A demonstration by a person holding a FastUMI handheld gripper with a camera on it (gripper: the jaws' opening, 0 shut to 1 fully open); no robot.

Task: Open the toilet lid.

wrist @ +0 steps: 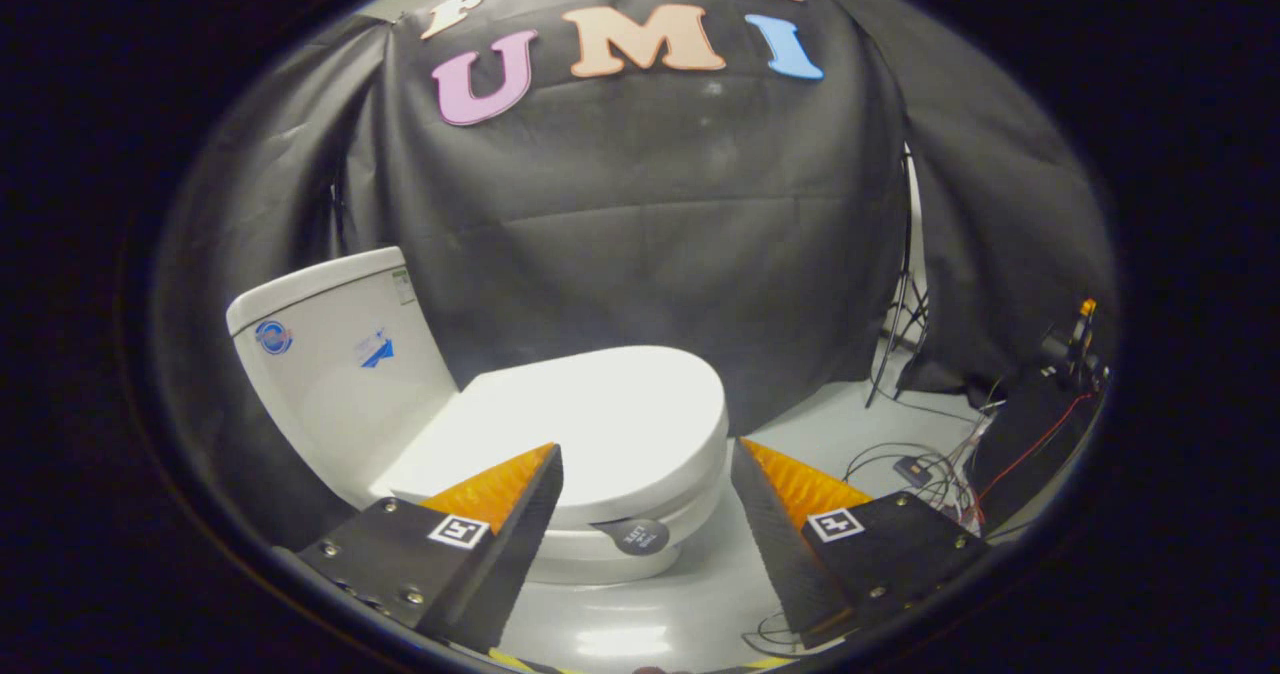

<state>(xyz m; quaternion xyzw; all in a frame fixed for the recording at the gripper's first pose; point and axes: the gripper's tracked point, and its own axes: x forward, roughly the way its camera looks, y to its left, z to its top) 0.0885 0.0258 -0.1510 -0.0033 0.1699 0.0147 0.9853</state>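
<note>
Your gripper has its fingers wide apart and holding nothing. The toilet lid lies flat and closed just ahead, its front edge between the fingers. You should go lower, slip one finger under the front lip near the small grey tab, then lift slowly toward the tank. The bowl is covered, so you cannot tell what is inside.
</note>
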